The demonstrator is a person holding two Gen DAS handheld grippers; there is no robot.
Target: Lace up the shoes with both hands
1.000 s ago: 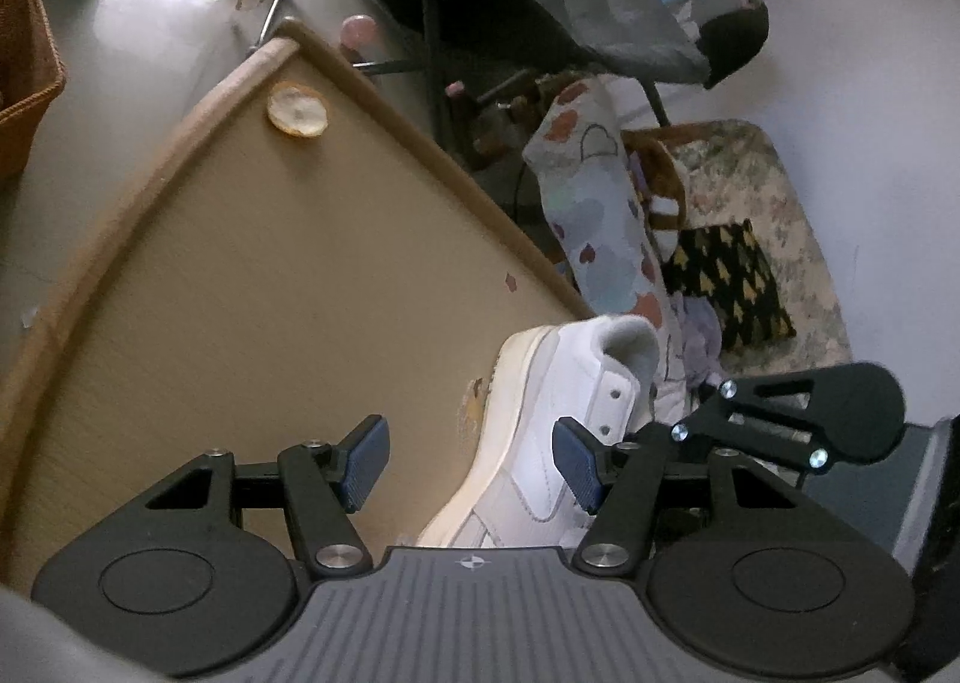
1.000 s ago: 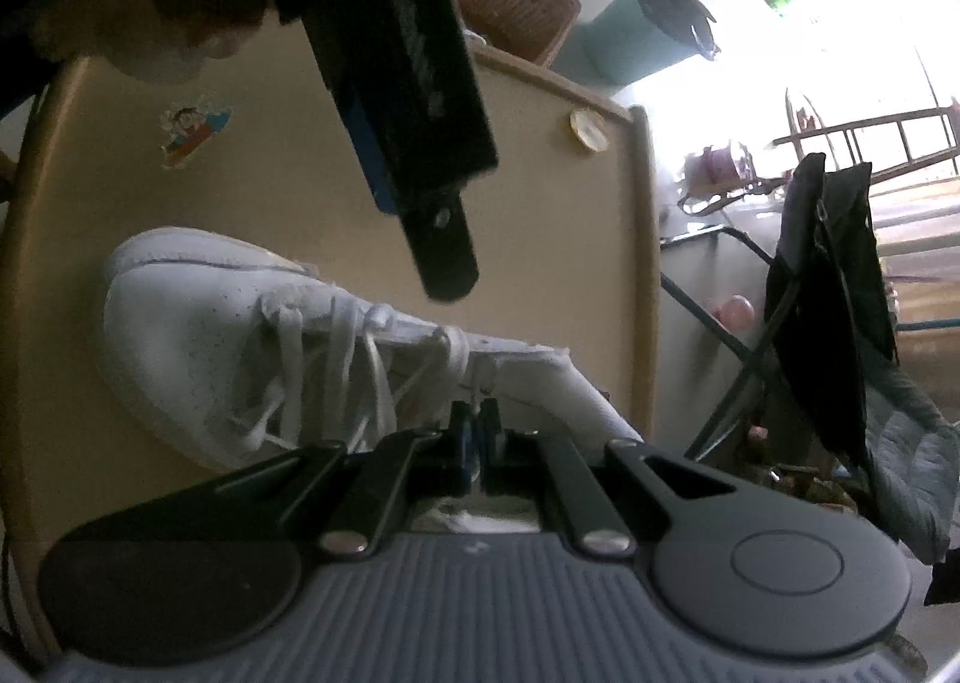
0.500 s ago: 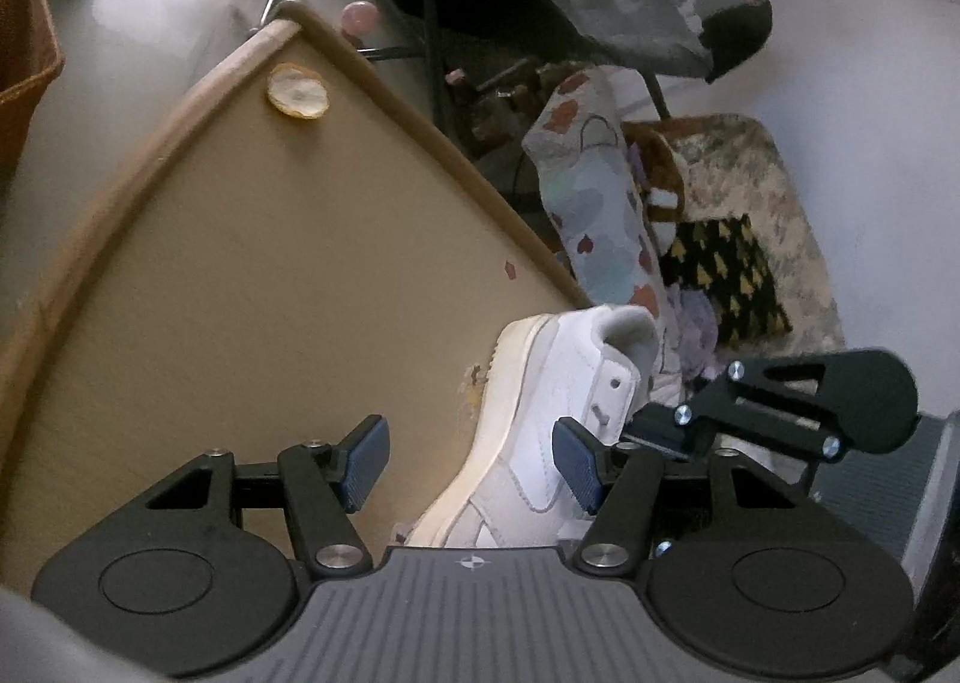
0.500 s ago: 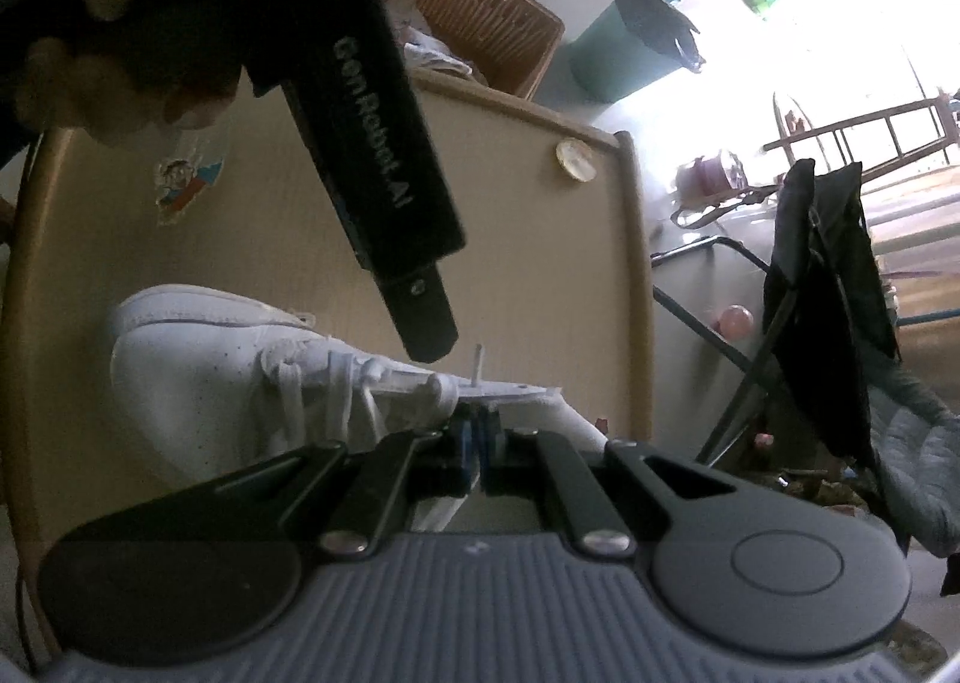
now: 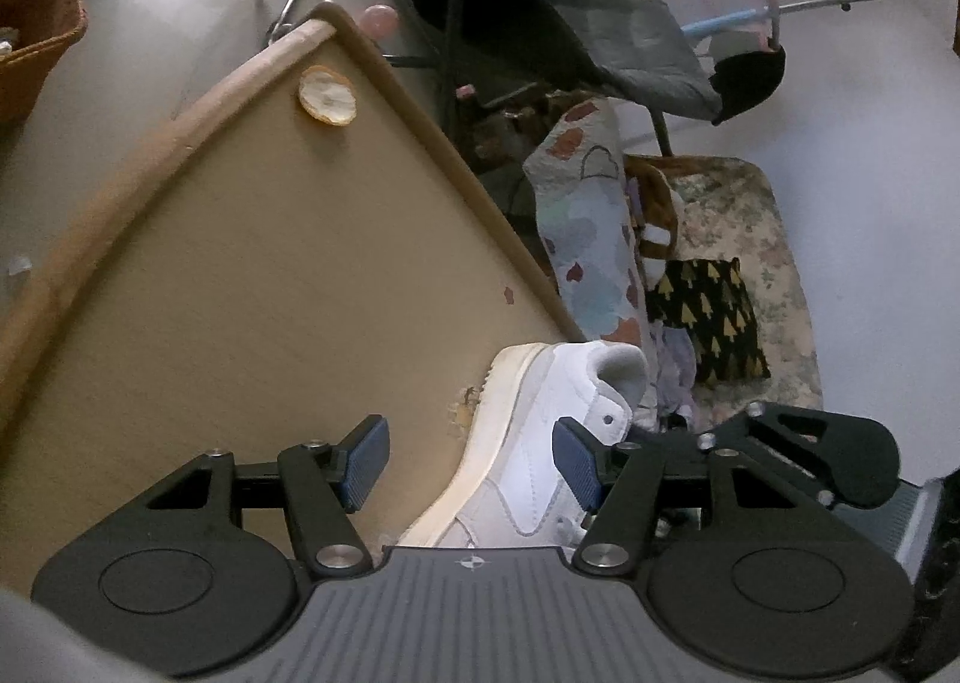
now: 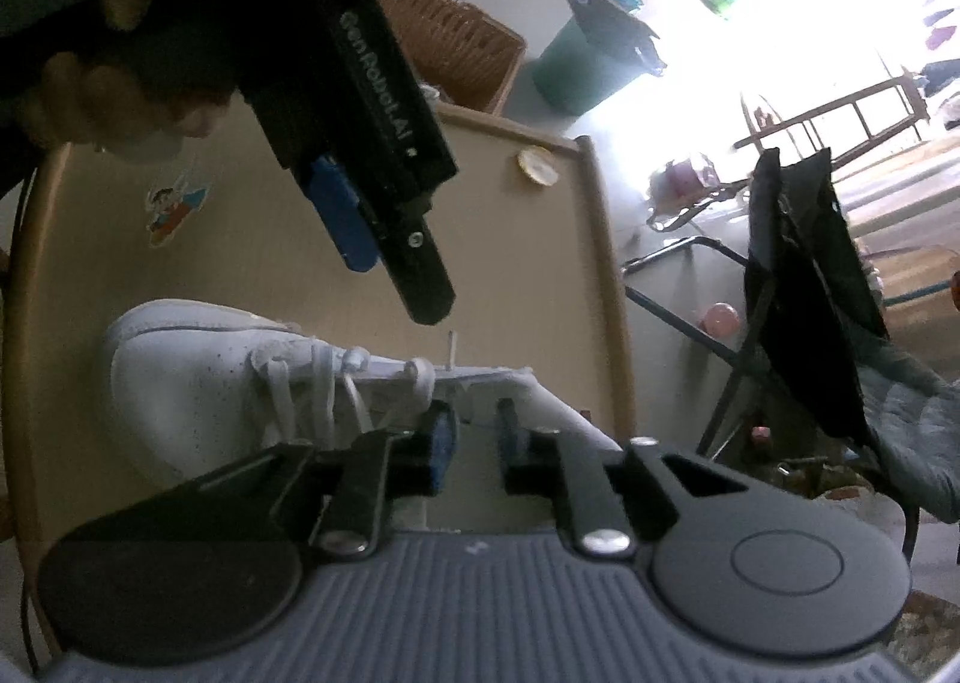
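Shoe (image 5: 543,443) beside table edge (image 5: 456,161), heel near the corner.

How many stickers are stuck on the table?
3 in view. A cartoon figure sticker near the table's far left edge, a round yellowish one at the far corner, and a tiny reddish one by the edge. The shoe may hide more.

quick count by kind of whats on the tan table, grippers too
white shoe: 1
cartoon sticker: 1
round yellowish peel-like piece: 1
grippers: 2, left gripper, right gripper, its jaws opening
total: 5
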